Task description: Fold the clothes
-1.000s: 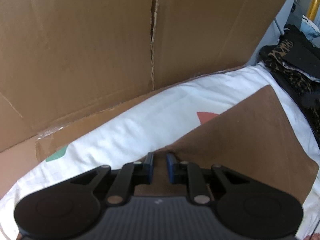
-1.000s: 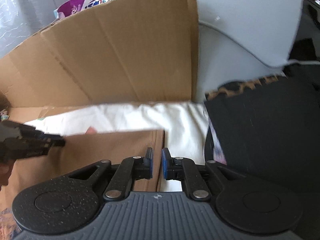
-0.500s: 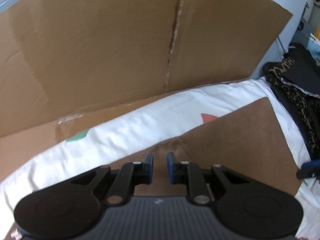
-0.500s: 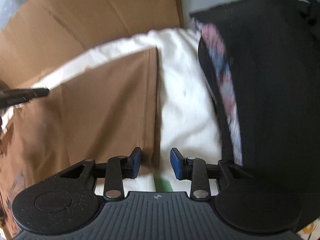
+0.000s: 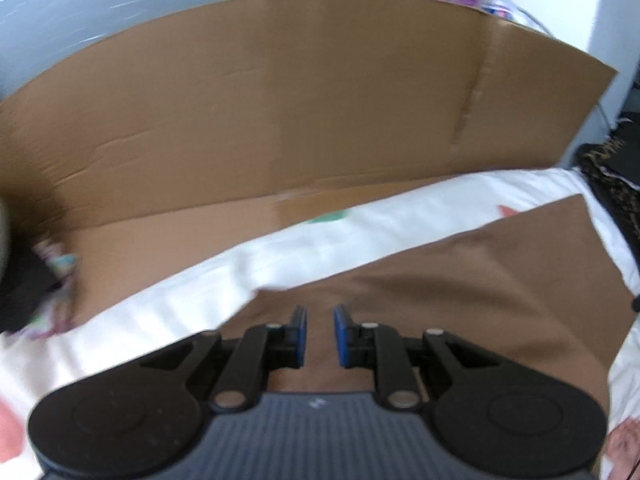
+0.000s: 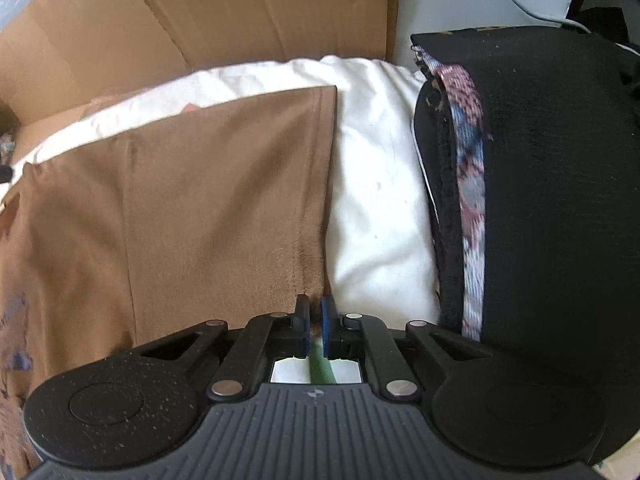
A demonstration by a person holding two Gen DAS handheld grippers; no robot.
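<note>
A brown garment (image 5: 460,312) lies spread on a white sheet (image 5: 360,236). In the left wrist view my left gripper (image 5: 320,332) sits at its near left corner. The blue pads stand a narrow gap apart with brown cloth between them, and creases run from there to the right. In the right wrist view the same brown garment (image 6: 208,200) fills the left half. My right gripper (image 6: 315,324) is shut on its right hem, close to the near corner, with the white sheet (image 6: 376,200) just beside it.
A tall cardboard wall (image 5: 280,112) stands behind the sheet. A stack of black and patterned clothes (image 6: 540,184) lies right of the garment, and its leopard-print edge (image 5: 608,160) shows in the left wrist view. A dark, colourful bundle (image 5: 44,280) sits far left.
My right gripper opened half a second ago, came down to the garment's right hem and closed on it. The left wrist view swung left, and its finger gap is unchanged.
</note>
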